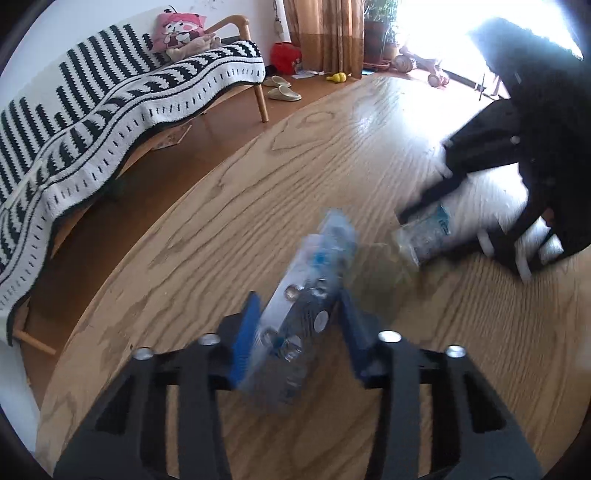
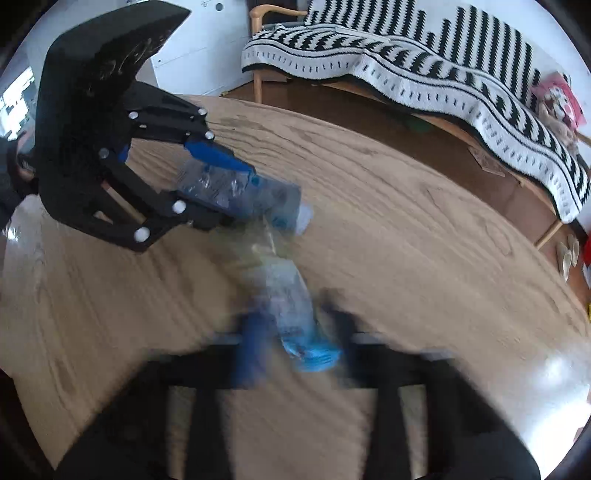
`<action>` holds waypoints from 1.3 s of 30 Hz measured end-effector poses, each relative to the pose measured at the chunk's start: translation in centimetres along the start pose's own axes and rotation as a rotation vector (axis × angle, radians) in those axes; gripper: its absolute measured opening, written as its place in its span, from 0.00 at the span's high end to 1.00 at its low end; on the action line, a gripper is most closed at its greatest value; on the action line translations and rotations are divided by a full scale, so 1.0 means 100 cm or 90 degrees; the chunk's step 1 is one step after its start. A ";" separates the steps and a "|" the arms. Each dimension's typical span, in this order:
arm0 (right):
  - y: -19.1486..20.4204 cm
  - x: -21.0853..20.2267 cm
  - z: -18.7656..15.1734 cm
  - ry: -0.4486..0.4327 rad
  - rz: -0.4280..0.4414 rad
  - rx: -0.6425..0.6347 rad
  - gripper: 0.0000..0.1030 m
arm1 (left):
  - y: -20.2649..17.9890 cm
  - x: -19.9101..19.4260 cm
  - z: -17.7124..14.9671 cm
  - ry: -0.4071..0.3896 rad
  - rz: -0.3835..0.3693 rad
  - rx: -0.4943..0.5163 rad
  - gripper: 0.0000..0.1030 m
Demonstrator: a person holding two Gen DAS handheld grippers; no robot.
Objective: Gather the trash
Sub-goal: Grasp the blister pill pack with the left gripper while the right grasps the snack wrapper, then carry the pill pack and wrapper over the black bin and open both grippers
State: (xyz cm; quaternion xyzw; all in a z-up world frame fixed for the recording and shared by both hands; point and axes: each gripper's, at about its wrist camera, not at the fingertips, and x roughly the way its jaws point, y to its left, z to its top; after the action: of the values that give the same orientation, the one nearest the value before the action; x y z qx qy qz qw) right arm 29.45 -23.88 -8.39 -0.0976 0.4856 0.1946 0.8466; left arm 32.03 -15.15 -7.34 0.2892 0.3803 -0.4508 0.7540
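Observation:
My left gripper (image 1: 299,306) is shut on a clear plastic bottle with a blue label (image 1: 314,269), held just above the round wooden table (image 1: 221,206). In the right wrist view the left gripper (image 2: 236,192) shows at upper left with that bottle (image 2: 251,192) between its blue fingers. My right gripper (image 2: 295,332) is shut on a second crumpled clear bottle with a blue label (image 2: 291,314), blurred by motion. In the left wrist view the right gripper (image 1: 424,206) holds this bottle (image 1: 424,236) at the right. The two bottles are close together over the table's middle.
A wooden bench with a black-and-white striped blanket (image 1: 110,110) stands beyond the table edge, with a pink cushion (image 1: 177,29) on it. Slippers (image 1: 282,92), a red object (image 1: 284,55) and toys lie on the floor by the curtain.

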 end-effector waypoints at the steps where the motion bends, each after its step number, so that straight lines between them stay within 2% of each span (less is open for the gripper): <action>1: 0.003 -0.005 -0.008 0.001 -0.006 0.007 0.84 | -0.008 -0.003 -0.001 0.006 0.014 0.007 0.79; 2: 0.005 -0.008 -0.013 0.000 -0.013 0.012 0.85 | -0.013 -0.006 -0.001 0.007 0.035 0.008 0.80; 3: 0.008 -0.016 -0.022 -0.003 -0.020 0.023 0.85 | -0.016 -0.009 -0.001 0.013 0.044 0.001 0.92; 4: 0.010 -0.027 -0.034 -0.009 -0.025 0.046 0.85 | -0.021 -0.015 -0.002 0.018 0.056 -0.018 0.95; 9: 0.010 -0.092 -0.099 -0.032 -0.073 0.160 0.86 | -0.041 -0.047 0.004 -0.004 0.079 -0.107 0.95; 12: 0.010 -0.147 -0.156 -0.050 -0.127 0.236 0.86 | -0.064 -0.062 0.012 0.000 0.104 -0.152 0.95; 13: 0.008 -0.171 -0.179 -0.052 -0.165 0.262 0.86 | -0.075 -0.068 0.017 0.000 0.106 -0.163 0.95; 17: -0.006 -0.257 -0.264 -0.078 -0.270 0.379 0.86 | -0.133 -0.084 0.046 -0.032 0.143 -0.137 0.95; 19: -0.015 -0.302 -0.318 -0.093 -0.323 0.459 0.86 | -0.170 -0.091 0.070 -0.060 0.111 -0.139 0.95; 23: -0.035 -0.366 -0.418 -0.094 -0.418 0.606 0.86 | -0.260 -0.090 0.118 -0.108 0.048 -0.114 0.95; 26: -0.042 -0.401 -0.490 -0.090 -0.486 0.707 0.86 | -0.343 -0.077 0.150 -0.123 -0.033 -0.080 0.95; 29: -0.047 -0.425 -0.557 -0.100 -0.504 0.803 0.86 | -0.440 -0.054 0.175 -0.110 -0.118 -0.042 0.95; 32: -0.052 -0.438 -0.605 -0.107 -0.506 0.875 0.85 | -0.522 -0.028 0.184 -0.082 -0.183 -0.012 0.95; 36: -0.062 -0.444 -0.648 -0.134 -0.486 0.955 0.85 | -0.596 0.015 0.183 -0.045 -0.217 -0.006 0.95; 39: -0.067 -0.440 -0.652 -0.142 -0.471 0.965 0.85 | -0.626 0.050 0.179 -0.004 -0.223 0.004 0.95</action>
State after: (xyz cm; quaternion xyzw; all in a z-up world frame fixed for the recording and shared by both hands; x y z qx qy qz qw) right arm -38.77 -63.41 -3.90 0.3633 0.3350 -0.4639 0.7352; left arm -17.15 -58.03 -7.61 0.2197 0.4209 -0.5773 0.6644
